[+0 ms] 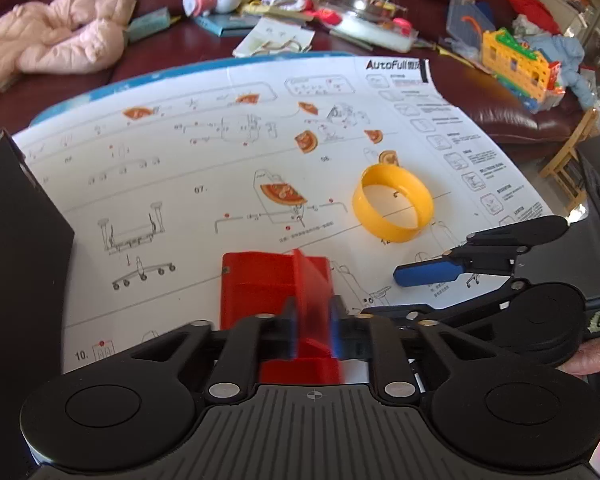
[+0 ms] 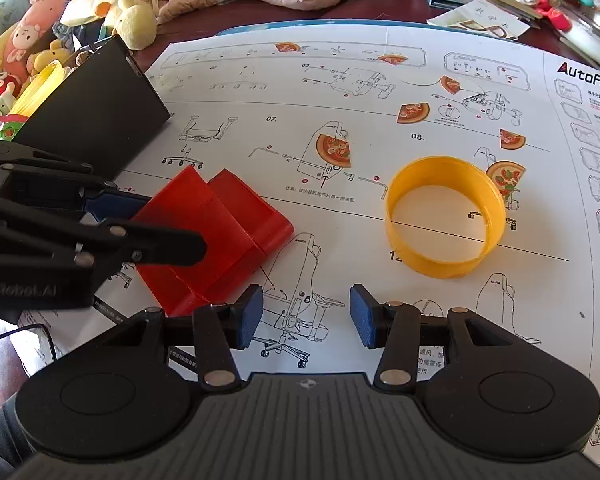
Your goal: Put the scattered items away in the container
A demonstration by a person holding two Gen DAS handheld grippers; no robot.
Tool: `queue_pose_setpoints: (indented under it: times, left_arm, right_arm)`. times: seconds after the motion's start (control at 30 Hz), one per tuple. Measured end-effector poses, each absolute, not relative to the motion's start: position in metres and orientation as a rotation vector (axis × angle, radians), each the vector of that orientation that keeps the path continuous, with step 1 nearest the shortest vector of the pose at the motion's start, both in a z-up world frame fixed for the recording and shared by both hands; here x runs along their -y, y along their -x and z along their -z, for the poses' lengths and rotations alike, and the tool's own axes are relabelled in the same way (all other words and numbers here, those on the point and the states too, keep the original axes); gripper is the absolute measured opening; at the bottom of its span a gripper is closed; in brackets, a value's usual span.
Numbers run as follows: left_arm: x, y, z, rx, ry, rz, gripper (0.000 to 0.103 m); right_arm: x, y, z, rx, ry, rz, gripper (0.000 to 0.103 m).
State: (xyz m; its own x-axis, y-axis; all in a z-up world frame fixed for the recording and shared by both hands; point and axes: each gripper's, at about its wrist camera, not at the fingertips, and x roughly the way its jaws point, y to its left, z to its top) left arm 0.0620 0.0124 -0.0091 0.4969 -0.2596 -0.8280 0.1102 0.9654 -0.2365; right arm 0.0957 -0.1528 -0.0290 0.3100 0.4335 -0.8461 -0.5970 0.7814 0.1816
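We have the left gripper (image 1: 311,328) pinched on an upright wall of the red plastic stepped block (image 1: 276,292), bottom centre of the left wrist view; blue pads (image 1: 290,326) press both faces of that wall. In the right wrist view the block sits at centre left on the white printed instruction sheet (image 2: 340,92), with the left gripper's fingers reaching in from the left edge.

Right gripper (image 2: 306,316) is spread, nothing between its pads, hanging above the sheet at bottom centre.

Progress, our read: early to middle. The black rectangular container (image 2: 100,108) stands at upper left; yellow and red things show behind its rim, but we cannot tell whether they are inside. Left to do: the red block, gripped but seemingly not yet lifted clear, and the yellow plastic ring (image 2: 446,216), untouched at centre right.

Orientation: the block's long axis runs from upper left to lower right in the right wrist view. The ring lies flat with its opening up.
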Motion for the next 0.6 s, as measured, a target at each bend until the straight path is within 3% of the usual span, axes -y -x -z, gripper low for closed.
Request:
queue_pose_setpoints:
  times: [0.1,0.37,0.6]
  left_arm:
    - [-0.024,-0.068,0.009,-1.085,0.249,0.235,0.000]
    - [-0.051,-0.072,0.004,-1.118,0.511,0.211,0.000]
    - [-0.059,-0.073,0.012,-1.122,0.636,0.173,0.000]
  right_arm:
    - [0.156,-0.095,0.028,-1.052,0.183,-0.717,0.055]
    - [0.149,-0.083,0.024,-1.055,0.139,-0.827,0.065]
    - [0.157,-0.069,0.021,-1.109,-0.052,-0.835,0.068]
